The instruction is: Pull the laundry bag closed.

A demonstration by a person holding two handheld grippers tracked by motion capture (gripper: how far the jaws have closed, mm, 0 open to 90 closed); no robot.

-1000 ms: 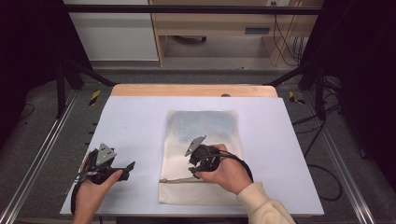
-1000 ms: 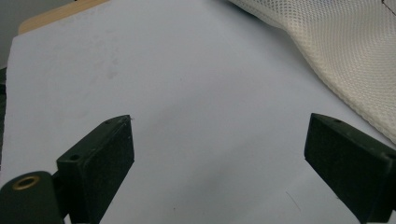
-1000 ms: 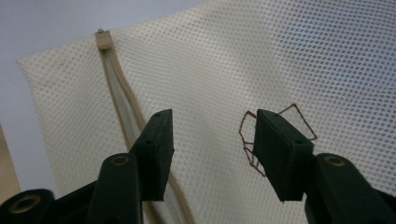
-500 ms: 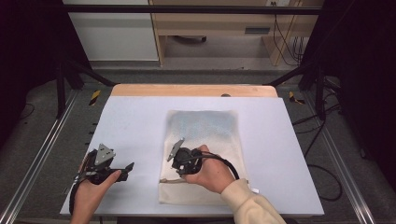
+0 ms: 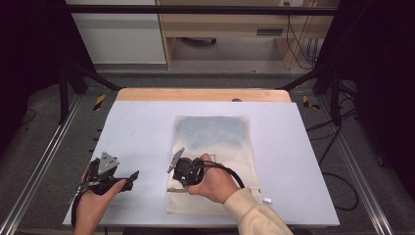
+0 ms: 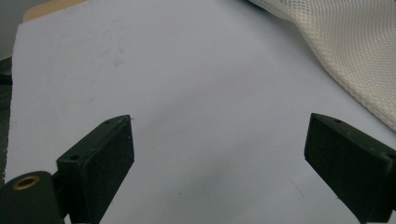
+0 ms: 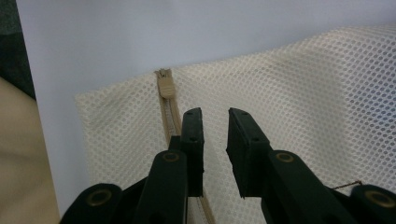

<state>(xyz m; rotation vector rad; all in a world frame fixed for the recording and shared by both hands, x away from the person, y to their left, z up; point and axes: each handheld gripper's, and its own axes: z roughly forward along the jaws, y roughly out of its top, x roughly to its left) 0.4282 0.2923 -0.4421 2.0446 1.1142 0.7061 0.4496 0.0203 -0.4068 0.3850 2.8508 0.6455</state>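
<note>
A cream mesh bag (image 5: 215,132) lies flat on the white table (image 5: 142,127), right of centre. Its tan zipper (image 7: 166,86) runs along the near left part and ends close to the bag's edge. My right gripper (image 5: 172,184) hovers over that left edge; in the right gripper view its jaws (image 7: 215,116) stand a narrow gap apart with mesh showing between them, and the zipper passes under one jaw. My left gripper (image 5: 132,176) rests at the table's near left, wide open (image 6: 219,140) over bare table, with the bag's edge (image 6: 345,51) off to one side.
A wooden strip (image 5: 205,94) borders the table's far edge. A small white tag (image 5: 266,199) lies by the bag's near right corner. Metal frame rails (image 5: 39,166) run along both sides of the table.
My right gripper has travelled left across the bag, from its middle to its left edge near the zipper's end. The left gripper has stayed put.
</note>
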